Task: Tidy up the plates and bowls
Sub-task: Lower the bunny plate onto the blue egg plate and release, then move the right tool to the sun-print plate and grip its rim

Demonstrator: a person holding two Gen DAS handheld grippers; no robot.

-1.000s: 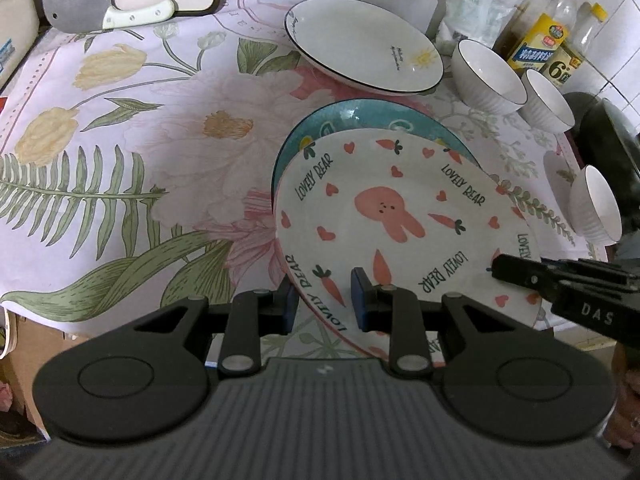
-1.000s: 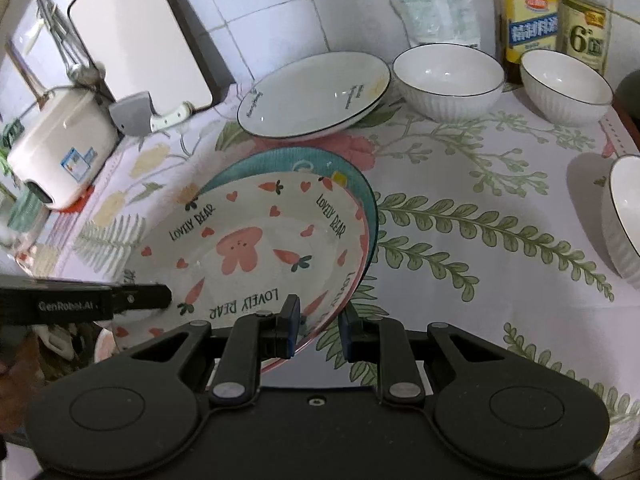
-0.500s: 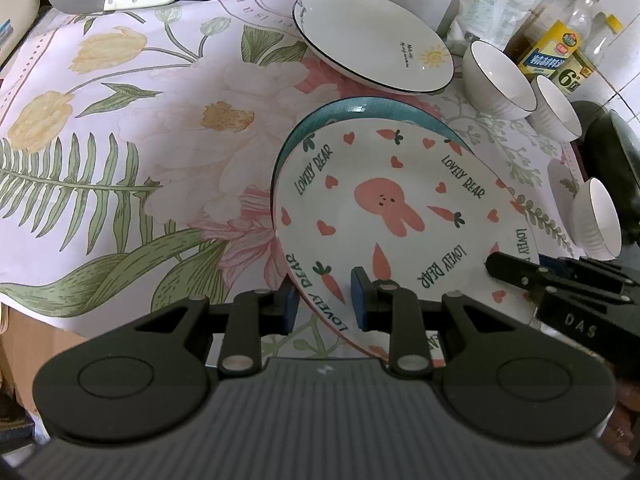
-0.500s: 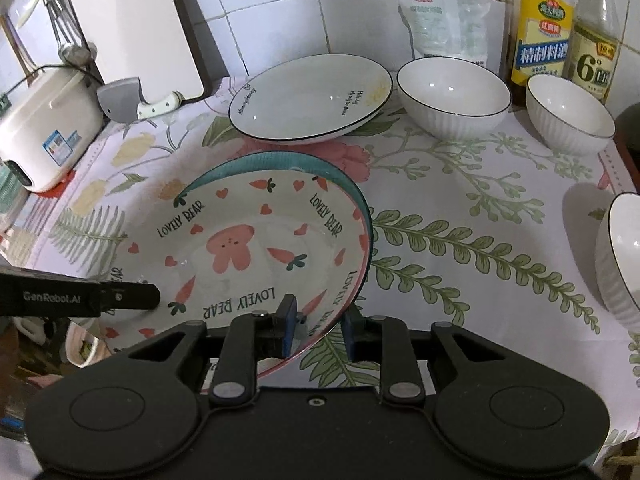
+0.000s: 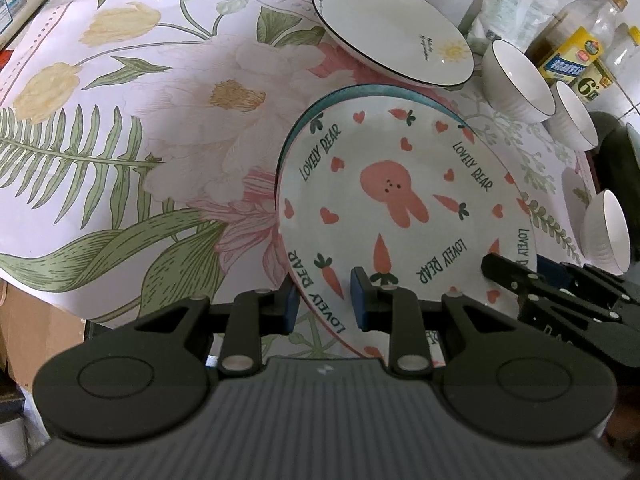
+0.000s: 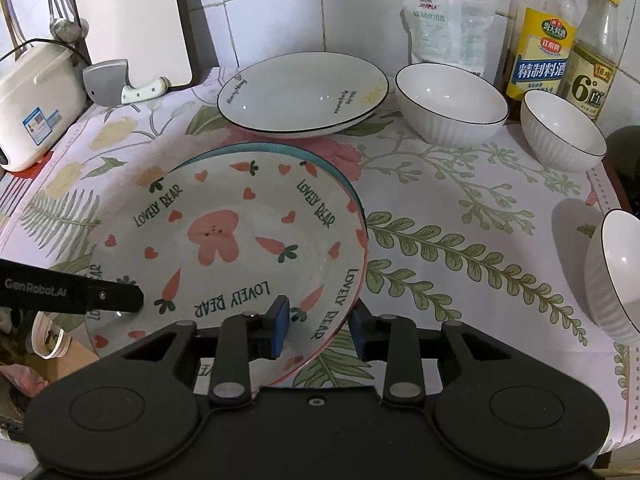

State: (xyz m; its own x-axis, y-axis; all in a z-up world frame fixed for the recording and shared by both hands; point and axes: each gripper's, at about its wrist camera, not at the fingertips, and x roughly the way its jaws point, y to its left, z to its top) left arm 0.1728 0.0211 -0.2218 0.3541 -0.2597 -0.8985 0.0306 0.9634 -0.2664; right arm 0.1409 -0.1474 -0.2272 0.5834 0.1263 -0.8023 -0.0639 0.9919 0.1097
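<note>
The bunny plate (image 5: 404, 208) (image 6: 224, 248), white with carrots and "LOVELY BEAR" lettering, is held by both grippers above a teal-rimmed plate (image 5: 360, 90) (image 6: 280, 148). My left gripper (image 5: 322, 304) grips its near left rim. My right gripper (image 6: 320, 330) grips its near right rim. A white black-rimmed plate (image 5: 392, 32) (image 6: 304, 92) lies behind. Three white ribbed bowls stand at the right: one large (image 6: 452, 104), one smaller (image 6: 560, 136), one at the edge (image 6: 616, 276).
A floral cloth (image 6: 460, 232) covers the counter. Two bottles (image 6: 540, 48) and a pouch (image 6: 444, 24) stand at the tiled back wall. A cleaver (image 6: 116, 84), a cutting board (image 6: 128, 12) and a rice cooker (image 6: 32, 100) are at the back left.
Both grippers have lifted and pulled the bunny plate slightly toward the counter's front edge; both cameras sit higher and look down more. The other dishes have not moved.
</note>
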